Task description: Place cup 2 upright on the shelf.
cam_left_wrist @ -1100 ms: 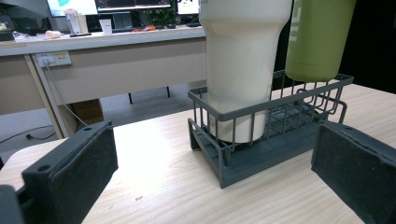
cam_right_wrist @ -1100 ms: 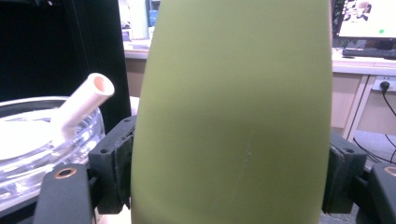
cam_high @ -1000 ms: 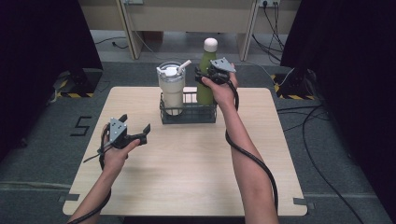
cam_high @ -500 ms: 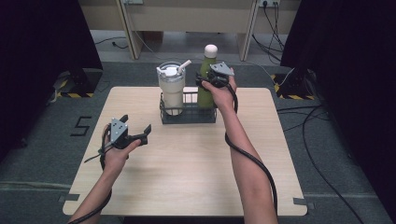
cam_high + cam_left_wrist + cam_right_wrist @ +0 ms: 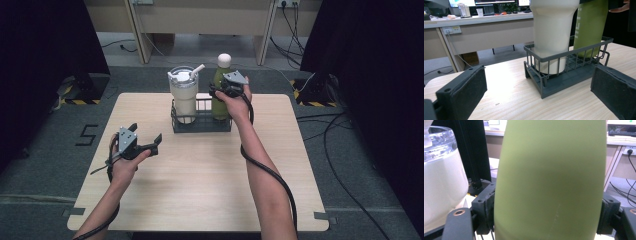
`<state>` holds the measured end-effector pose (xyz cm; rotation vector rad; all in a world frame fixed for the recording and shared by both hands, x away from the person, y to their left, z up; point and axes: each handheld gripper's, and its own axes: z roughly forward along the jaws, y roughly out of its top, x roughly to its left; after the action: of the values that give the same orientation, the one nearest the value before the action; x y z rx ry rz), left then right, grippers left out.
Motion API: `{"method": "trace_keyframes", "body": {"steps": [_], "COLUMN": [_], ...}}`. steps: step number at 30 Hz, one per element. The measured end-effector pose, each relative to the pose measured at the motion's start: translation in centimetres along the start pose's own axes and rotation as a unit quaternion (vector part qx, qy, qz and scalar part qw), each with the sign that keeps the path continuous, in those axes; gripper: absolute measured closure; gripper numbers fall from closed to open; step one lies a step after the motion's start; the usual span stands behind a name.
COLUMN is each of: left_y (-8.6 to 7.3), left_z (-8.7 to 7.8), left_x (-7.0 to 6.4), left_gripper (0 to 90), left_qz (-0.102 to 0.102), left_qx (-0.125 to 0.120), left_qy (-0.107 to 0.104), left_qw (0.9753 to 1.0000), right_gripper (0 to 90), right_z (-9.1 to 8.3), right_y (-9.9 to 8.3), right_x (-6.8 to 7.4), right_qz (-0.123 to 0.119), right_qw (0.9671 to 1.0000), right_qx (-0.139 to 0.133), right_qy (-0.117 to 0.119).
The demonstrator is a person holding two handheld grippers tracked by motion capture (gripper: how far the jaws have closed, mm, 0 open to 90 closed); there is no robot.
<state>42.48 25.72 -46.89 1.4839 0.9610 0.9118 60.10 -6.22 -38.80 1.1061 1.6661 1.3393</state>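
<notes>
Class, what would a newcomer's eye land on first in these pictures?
The tall green bottle with a white cap, standing in the dark wire basket at the table's far edge, clamped by the right tongs. Beside it, a cream tumbler with a straw lid. The left tongs hang open, nearer.

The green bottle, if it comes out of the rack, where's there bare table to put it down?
The widest bare stretch of table lies in front of the wire rack, between the two forearms. The right side past the right hand-held gripper is bare too. It is crowded inside the rack, where the green bottle stands beside the white tumbler, and around the left hand-held gripper.
</notes>
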Motion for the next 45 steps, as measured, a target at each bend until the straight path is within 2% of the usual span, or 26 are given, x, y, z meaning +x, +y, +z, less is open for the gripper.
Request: {"method": "trace_keyframes", "body": {"steps": [8, 13, 19, 27, 45], "left_y": [-0.1, -0.1, -0.1, -0.2, -0.3], "left_z": [0.0, 0.0, 0.0, 0.0, 0.1], "left_x": [-0.1, -0.1, -0.1, -0.1, -0.1], "left_gripper": [0.0, 0.0, 0.0, 0.0, 0.0], "left_qz": [0.0, 0.001, 0.001, 0.002, 0.003], "left_qx": [0.001, 0.002, 0.002, 0.003, 0.006], "left_qy": [-0.001, 0.0, 0.0, 0.001, 0.001], "left_qw": [1.0, 1.0, 1.0, 1.0, 1.0], "right_gripper": [23.2, 22.5, 15.1, 12.4, 7.3], "right_z": [-0.1, -0.2, -0.3, -0.6, -2.4], "right_y": [-0.2, -0.3, -0.6, -0.7, -0.4], "right_x": [0.2, 0.3, 0.3, 0.3, 0.0], "right_qz": [-0.01, -0.008, -0.004, -0.012, -0.022], "right_qw": [0.9999, 0.9999, 1.0, 0.9999, 0.9996], "right_qx": [-0.004, -0.005, -0.003, -0.002, -0.009], "right_qy": [0.001, 0.003, 0.004, 0.005, 0.014]}}
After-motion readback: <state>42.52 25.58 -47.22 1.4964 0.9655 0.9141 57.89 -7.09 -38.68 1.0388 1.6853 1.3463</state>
